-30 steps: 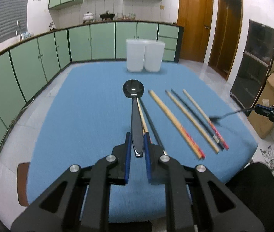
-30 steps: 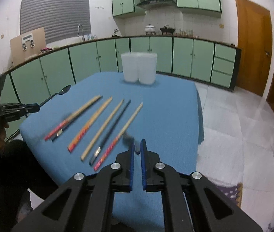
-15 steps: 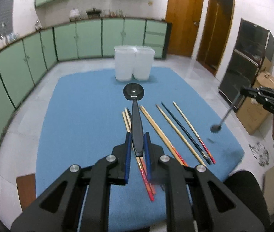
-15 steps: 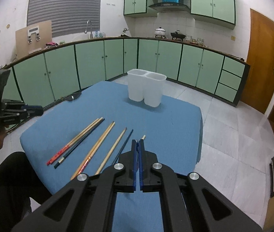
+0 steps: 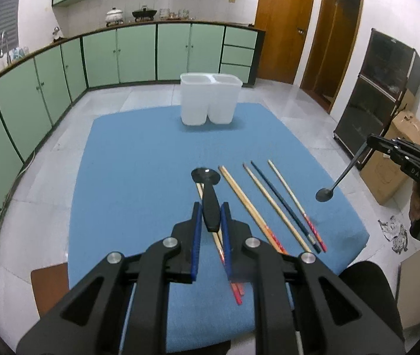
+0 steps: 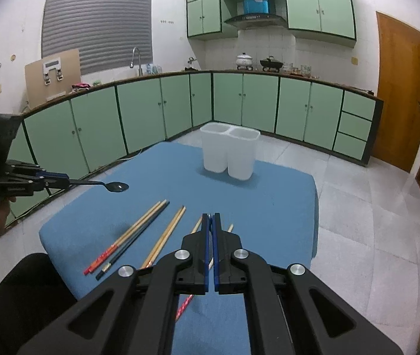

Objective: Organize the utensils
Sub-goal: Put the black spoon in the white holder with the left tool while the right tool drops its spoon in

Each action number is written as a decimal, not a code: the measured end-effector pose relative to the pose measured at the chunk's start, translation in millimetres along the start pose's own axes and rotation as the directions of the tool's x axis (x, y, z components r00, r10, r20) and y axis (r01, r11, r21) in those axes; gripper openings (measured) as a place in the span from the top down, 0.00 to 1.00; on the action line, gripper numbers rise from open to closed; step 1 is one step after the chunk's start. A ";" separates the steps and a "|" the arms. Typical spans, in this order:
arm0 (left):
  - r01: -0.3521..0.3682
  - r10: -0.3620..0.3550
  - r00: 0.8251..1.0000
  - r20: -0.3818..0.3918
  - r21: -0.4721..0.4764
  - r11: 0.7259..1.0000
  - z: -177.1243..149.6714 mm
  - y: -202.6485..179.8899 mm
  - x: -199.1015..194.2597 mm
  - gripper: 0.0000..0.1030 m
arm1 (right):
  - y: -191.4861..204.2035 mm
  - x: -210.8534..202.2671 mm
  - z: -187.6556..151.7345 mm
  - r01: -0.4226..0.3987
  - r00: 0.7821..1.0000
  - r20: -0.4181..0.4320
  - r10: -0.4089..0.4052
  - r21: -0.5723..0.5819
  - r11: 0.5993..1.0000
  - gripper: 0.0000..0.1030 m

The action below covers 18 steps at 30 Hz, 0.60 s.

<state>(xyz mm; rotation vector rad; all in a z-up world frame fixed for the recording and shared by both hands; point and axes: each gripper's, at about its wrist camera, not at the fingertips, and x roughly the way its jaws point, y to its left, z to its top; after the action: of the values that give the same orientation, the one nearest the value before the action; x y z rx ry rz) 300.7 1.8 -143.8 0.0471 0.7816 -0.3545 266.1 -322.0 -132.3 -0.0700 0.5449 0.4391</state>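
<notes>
My left gripper (image 5: 210, 216) is shut on the handle of a black spoon (image 5: 207, 177), held level above the blue table (image 5: 138, 159); the spoon also shows in the right wrist view (image 6: 116, 186). My right gripper (image 6: 210, 222) is shut on a thin black ladle whose handle edge shows between its pads; from the left wrist view the ladle (image 5: 325, 193) hangs bowl-down off the table's right edge. Several chopsticks (image 5: 272, 204) lie side by side on the cloth, also seen in the right wrist view (image 6: 138, 233). A white two-compartment holder (image 5: 210, 102) stands at the far end, empty as far as I can see.
Green kitchen cabinets (image 6: 138, 118) curve around the table's left and far sides. Wooden doors (image 5: 283, 26) and a dark cabinet (image 5: 384, 88) with a cardboard box (image 5: 393, 159) stand to the right. A brown stool (image 5: 50, 284) sits by the near left corner.
Both grippers have lifted higher with their utensils. The left gripper's spoon now sits over the chopsticks nearer the front; the right gripper's ladle hangs lower off the table's right edge.
</notes>
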 end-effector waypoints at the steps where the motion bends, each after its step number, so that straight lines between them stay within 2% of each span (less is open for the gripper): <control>1: 0.005 -0.005 1.000 -0.005 -0.003 1.000 3.7 0.9 0.0 0.89 | -0.7 -0.5 3.8 -0.003 1.000 0.006 0.003 0.001 1.000 0.98; 4: 0.060 -0.061 0.998 -0.035 -0.034 0.998 18.8 6.7 3.6 0.89 | -1.5 1.1 20.9 -0.006 1.000 0.017 0.007 -0.014 1.000 0.98; 7: 0.064 -0.063 0.997 -0.037 0.003 0.998 46.6 7.4 9.1 0.89 | -0.5 7.8 50.6 -0.018 0.999 0.033 0.019 -0.043 0.999 0.98; 9: 0.086 -0.085 0.996 -0.032 0.009 0.996 71.9 9.6 13.8 0.89 | -2.8 15.9 74.1 -0.020 0.999 0.043 0.023 -0.062 0.998 0.98; 14: 0.062 -0.063 0.998 0.029 0.038 0.997 155.2 19.3 34.1 0.89 | -15.9 47.0 135.9 -0.029 0.997 0.063 0.033 -0.062 0.998 0.98; 18: 0.049 -0.052 0.996 0.073 0.047 0.998 210.7 20.6 52.2 0.89 | -26.5 84.4 184.5 -0.004 0.998 0.068 0.009 -0.074 0.997 0.98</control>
<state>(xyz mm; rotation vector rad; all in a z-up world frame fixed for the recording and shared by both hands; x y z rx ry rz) 485.1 -30.5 -32.0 0.0569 0.7024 -0.4198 431.6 -280.5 -19.4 -0.1240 0.4618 0.4662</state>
